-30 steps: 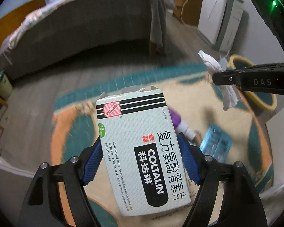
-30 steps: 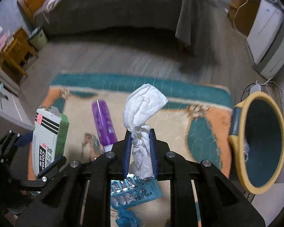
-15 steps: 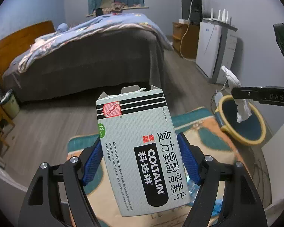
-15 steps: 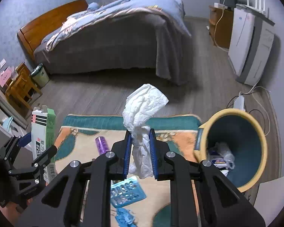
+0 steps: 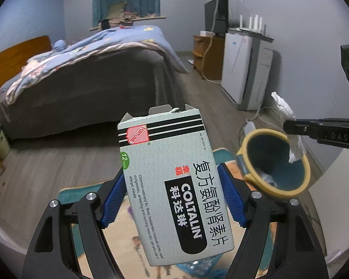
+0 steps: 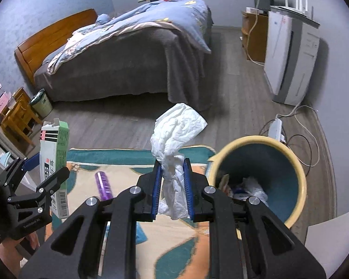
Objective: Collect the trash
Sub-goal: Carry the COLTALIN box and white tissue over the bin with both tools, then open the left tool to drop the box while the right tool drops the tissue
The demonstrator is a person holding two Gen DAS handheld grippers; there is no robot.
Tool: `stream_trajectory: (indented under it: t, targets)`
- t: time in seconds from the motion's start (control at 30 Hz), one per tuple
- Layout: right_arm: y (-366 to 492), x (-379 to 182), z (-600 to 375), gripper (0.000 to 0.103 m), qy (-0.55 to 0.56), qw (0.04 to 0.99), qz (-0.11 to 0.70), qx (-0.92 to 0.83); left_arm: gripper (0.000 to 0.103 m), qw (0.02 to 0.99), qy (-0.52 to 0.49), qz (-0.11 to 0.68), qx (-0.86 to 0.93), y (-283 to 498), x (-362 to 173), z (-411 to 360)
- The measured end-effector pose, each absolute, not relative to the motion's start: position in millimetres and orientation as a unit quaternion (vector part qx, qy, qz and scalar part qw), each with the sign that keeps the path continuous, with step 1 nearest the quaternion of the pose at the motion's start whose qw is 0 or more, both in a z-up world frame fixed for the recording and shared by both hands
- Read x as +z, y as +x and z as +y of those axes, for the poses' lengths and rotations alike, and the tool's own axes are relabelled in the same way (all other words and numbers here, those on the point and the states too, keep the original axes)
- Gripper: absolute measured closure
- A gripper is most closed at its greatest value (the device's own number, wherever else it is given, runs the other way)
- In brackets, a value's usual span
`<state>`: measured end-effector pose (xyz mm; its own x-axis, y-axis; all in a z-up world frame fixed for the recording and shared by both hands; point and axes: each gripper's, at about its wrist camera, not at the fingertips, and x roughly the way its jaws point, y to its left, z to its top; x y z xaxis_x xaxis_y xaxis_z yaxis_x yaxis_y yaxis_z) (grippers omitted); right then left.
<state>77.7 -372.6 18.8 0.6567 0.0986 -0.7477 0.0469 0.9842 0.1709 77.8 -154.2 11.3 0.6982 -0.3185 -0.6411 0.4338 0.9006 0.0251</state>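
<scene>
Both loads are in the air: the left gripper (image 5: 172,197) clamps the Coltalin medicine box (image 5: 174,181), the right gripper (image 6: 173,186) pinches crumpled tissue (image 6: 176,134), next needing release over the yellow-rimmed bin (image 6: 297,167) at right.

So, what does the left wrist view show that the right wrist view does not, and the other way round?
Only the left wrist view shows the printed front of the medicine box, with the name COLTALIN. Only the right wrist view shows the purple tube lying on the rug and the trash inside the bin. Both show the box held in the left gripper, the white tissue pinched in the right gripper, the yellow-rimmed bin and the bed.
</scene>
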Motion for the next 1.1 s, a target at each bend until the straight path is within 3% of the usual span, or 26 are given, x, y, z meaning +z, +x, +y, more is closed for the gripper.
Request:
stream_trajectory:
  t: [0.5,1.1]
  targets:
    - [65,-21,-466,0.085,0.141,0.891,0.43,-0.042,0.027,0.901,0.118,0.336,-0.247,87,-13,-222]
    - [82,-51,-501,0.085,0.151,0.88,0.447,-0.063,0.027,0.887,0.156,0.334,-0.279,88,-39,-280]
